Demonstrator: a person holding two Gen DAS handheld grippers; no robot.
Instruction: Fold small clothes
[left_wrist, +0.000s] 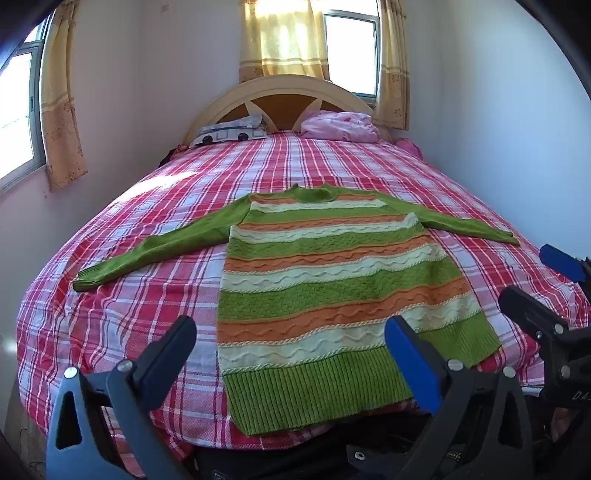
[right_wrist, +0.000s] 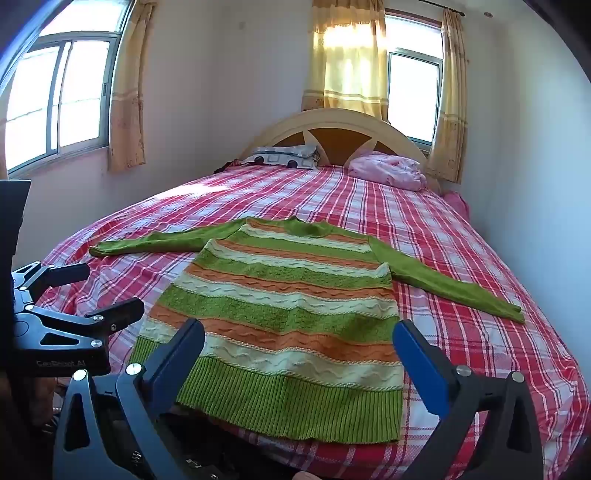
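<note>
Just beyond both wide claws (left_wrist: 291, 339), sweater (left_wrist: 332, 288).

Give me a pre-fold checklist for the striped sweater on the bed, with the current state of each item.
1. Sweater lies flat, body unfolded: ok.
2. Both sleeves spread out to the sides, left sleeve and right sleeve: ok.
3. Left gripper open and holding nothing: ok.
4. Right gripper open and holding nothing: ok.
5. Nothing lying on the sweater or on the plaid bedspread right beside it: ok.
6. Hem fully supported by the bed edge: cannot tell; it sits right at the near edge.
</note>
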